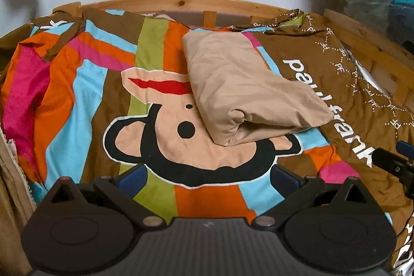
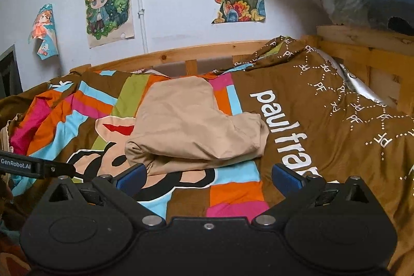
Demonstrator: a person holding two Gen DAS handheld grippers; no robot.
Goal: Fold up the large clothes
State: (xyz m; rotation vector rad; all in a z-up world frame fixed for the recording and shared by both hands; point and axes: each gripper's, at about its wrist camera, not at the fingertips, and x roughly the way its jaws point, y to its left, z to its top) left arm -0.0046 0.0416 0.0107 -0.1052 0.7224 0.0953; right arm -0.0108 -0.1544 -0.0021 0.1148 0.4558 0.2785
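Both tools [image 1: 207,179] [image 2: 208,176] gape empty above striped bedspread [image 2: 233,198], postered wall [image 2: 168,17] beyond.

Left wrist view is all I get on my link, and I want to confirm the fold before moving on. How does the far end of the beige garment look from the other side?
Observer: In the right wrist view the beige garment narrows toward the headboard, with a lobe bulging out on its right.
Operator: Is the right gripper holding anything?
Observer: No. The right gripper is open with nothing between its blue pads, short of the cloth.
Operator: And my left gripper?
Observer: The left gripper shows at the right wrist view's left edge, apart from the garment.
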